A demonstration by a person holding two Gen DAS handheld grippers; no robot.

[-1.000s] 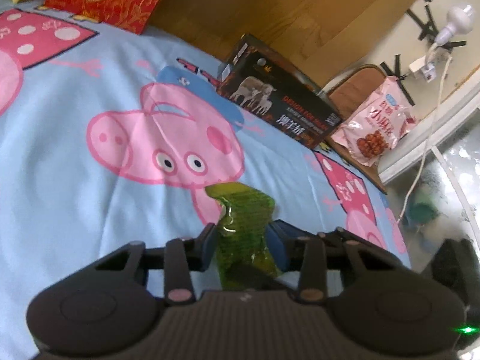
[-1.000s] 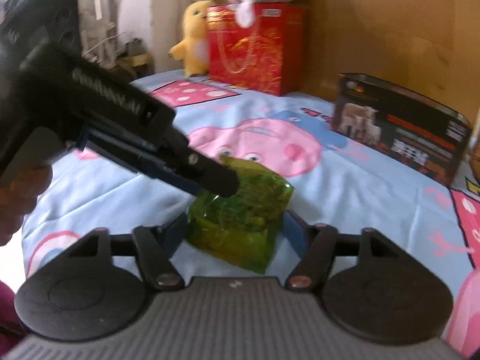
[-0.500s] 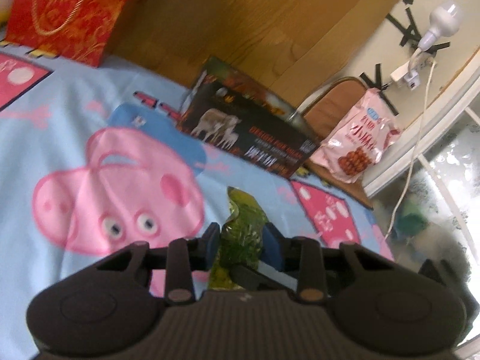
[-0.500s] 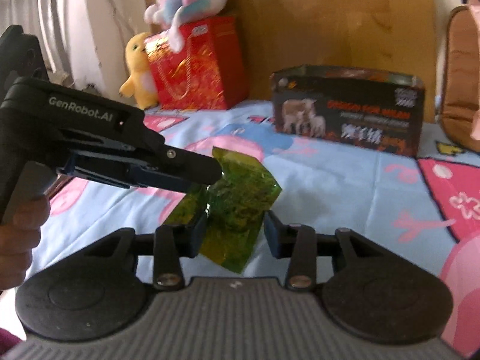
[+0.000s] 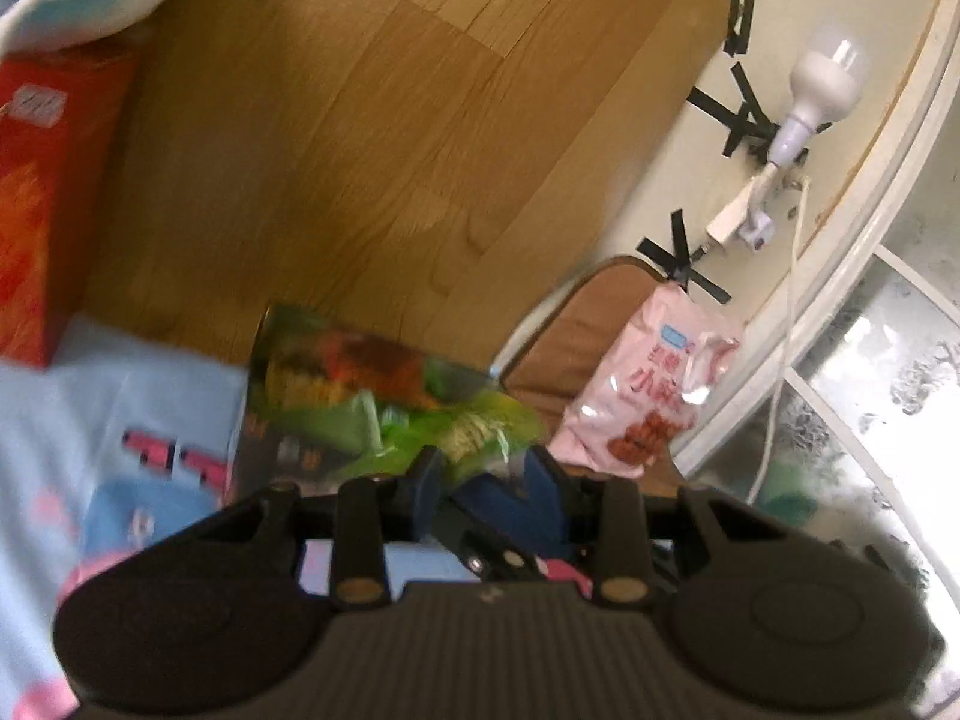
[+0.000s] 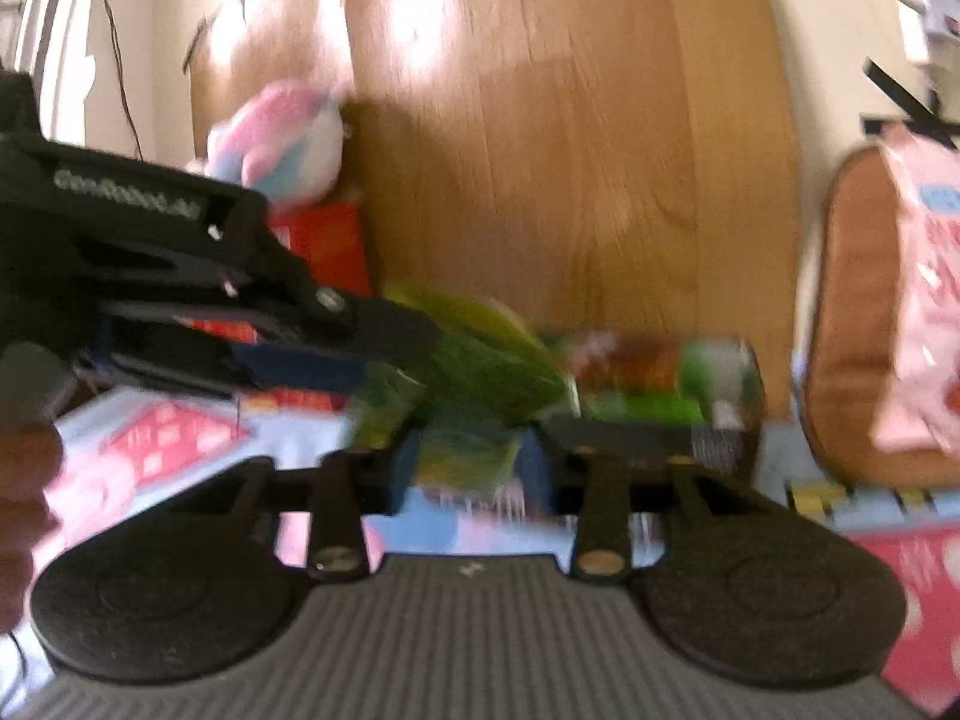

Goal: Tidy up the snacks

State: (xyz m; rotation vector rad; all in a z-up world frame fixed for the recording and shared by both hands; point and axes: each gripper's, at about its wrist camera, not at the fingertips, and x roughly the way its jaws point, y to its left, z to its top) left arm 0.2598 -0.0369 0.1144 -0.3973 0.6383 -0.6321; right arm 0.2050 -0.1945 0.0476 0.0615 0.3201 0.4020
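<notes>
A green see-through snack bag (image 6: pixel 474 372) hangs in the air between both grippers, close to the open dark box (image 5: pixel 336 396). My right gripper (image 6: pixel 471 468) is shut on the bag's lower edge. My left gripper (image 5: pixel 483 477) is shut on its other edge (image 5: pixel 474 432); its body shows in the right wrist view (image 6: pixel 240 300). The box (image 6: pixel 660 384) holds several colourful snack packs. Both views are blurred by motion.
A pink snack bag (image 5: pixel 648 402) leans on a brown chair (image 6: pixel 852 324) to the right of the box. A red gift bag (image 5: pixel 42 192) and a plush toy (image 6: pixel 276 138) stand against the wooden headboard. The cartoon bedsheet (image 5: pixel 90 420) lies below.
Both grippers have lifted the green bag off the bedsheet and carried it forward to the open box. The box and headboard now loom much larger.
</notes>
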